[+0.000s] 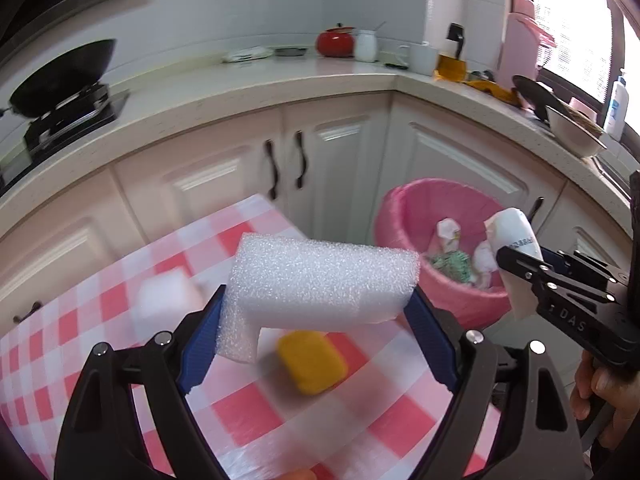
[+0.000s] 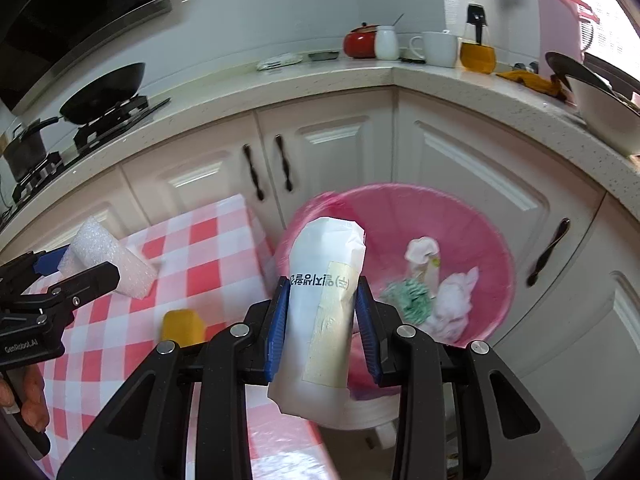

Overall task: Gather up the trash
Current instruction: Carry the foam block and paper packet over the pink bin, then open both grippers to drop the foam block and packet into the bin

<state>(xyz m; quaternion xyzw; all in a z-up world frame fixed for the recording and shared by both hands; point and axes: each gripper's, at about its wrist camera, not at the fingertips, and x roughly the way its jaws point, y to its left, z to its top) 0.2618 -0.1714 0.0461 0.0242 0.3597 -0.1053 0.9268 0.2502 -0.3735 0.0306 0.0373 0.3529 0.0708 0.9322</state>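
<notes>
Now two grippers, left gripper (image 1: 316,312) clamping foam block (image 1: 320,284), right gripper (image 2: 322,320) clamping paper packet (image 2: 322,304)

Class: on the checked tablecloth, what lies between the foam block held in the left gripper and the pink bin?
In the right wrist view, only a yellow sponge and bare red-and-white checked cloth separate the white foam block from the pink bin.

bubbly rough white foam block (image 1: 320,284), smooth papery taped packet (image 2: 324,312), glossy plasticky checked cloth (image 1: 280,412) on the bench, thin shiny pink bin liner (image 2: 472,216) beside it, matt black fingers (image 2: 280,320)
</notes>
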